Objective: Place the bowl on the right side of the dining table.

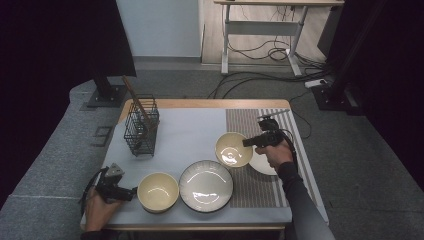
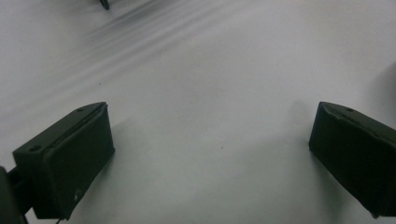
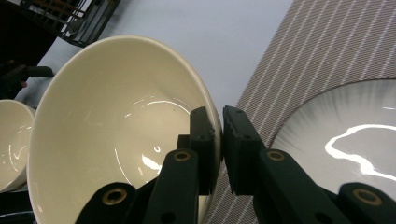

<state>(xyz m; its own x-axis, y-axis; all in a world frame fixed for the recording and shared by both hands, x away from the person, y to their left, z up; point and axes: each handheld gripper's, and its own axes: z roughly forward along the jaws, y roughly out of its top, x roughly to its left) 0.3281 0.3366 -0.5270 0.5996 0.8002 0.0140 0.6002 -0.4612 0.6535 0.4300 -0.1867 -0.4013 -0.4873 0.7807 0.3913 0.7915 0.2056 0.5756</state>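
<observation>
My right gripper [image 1: 248, 142] is shut on the rim of a cream bowl [image 1: 232, 149], which it holds tilted just above the table at the left edge of the striped placemat [image 1: 260, 192]. In the right gripper view the two jaws pinch the bowl's wall [image 3: 116, 130] at my right gripper [image 3: 220, 140], one jaw inside and one outside. My left gripper [image 1: 131, 194] rests low at the near left corner. It is open over the pale mat [image 2: 210, 70], with nothing at my left gripper [image 2: 210, 154]. A second cream bowl [image 1: 158, 191] sits just to its right.
A grey plate [image 1: 206, 185] lies between the two bowls. A pale plate [image 1: 261, 165] sits on the placemat under the right hand, and this pale plate [image 3: 345, 140] is close by the jaws. A black wire basket [image 1: 141, 127] with wooden utensils stands at the far left.
</observation>
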